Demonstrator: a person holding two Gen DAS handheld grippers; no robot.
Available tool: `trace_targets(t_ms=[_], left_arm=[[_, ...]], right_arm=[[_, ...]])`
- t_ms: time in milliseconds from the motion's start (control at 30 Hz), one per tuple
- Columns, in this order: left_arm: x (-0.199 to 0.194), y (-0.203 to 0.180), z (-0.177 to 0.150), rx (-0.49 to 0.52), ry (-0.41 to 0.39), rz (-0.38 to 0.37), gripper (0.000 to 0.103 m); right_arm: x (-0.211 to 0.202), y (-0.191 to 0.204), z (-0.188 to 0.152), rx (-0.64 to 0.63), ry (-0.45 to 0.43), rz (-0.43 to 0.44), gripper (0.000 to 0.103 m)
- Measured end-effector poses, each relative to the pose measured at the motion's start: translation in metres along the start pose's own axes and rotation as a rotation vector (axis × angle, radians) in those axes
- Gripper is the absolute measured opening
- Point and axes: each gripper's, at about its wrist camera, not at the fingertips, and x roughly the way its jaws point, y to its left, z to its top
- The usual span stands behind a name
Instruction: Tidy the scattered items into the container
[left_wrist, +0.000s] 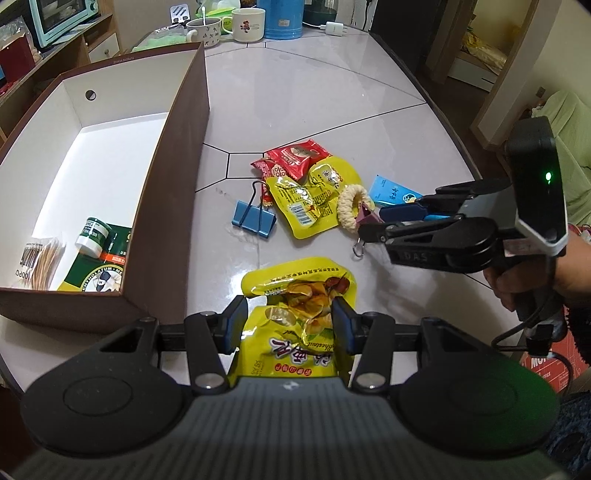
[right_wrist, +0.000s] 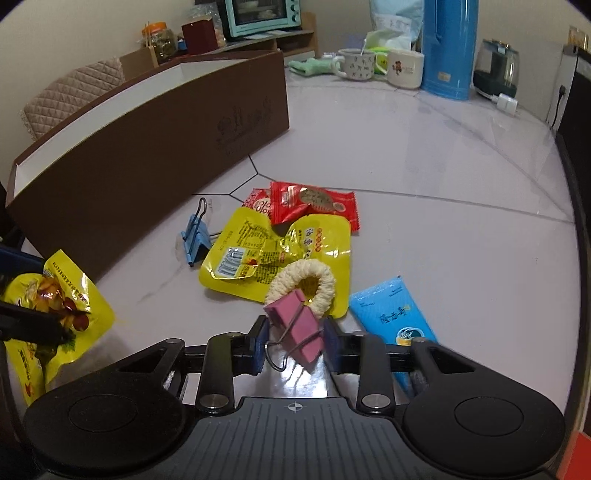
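Risky on both sides: left gripper clenched on the yellow snack pouch at lower centre, liable to snag the brown box wall at left; right gripper pinching the pink binder clip askew, apt to twist free.

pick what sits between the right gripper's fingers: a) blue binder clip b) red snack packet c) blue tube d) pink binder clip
d: in the right wrist view the pink binder clip sits tilted between the blue pads of the right gripper, while the blue binder clip lies on the table near the brown box.
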Motion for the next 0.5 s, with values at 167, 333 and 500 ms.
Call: trace_targets(t_ms=[167, 333, 500], left_arm=[[0.001, -0.001, 0.002, 0.002, -0.001, -0.003, 0.044], [0.000, -0.004, 0.004, 0.010, -0.010, -0.011, 0.044], [-0.004, -0.007, 0.008, 0.023, -0.026, -0.023, 0.044]], right_arm=[[-0.013, -0.007, -0.001, 0.024, -0.020, 0.015, 0.014], [-0.033, -0.021, -0.005, 0.148, -0.035, 0.058, 0.014], [-0.059, -0.034, -0.003, 0.270, -0.086, 0.093, 0.014]])
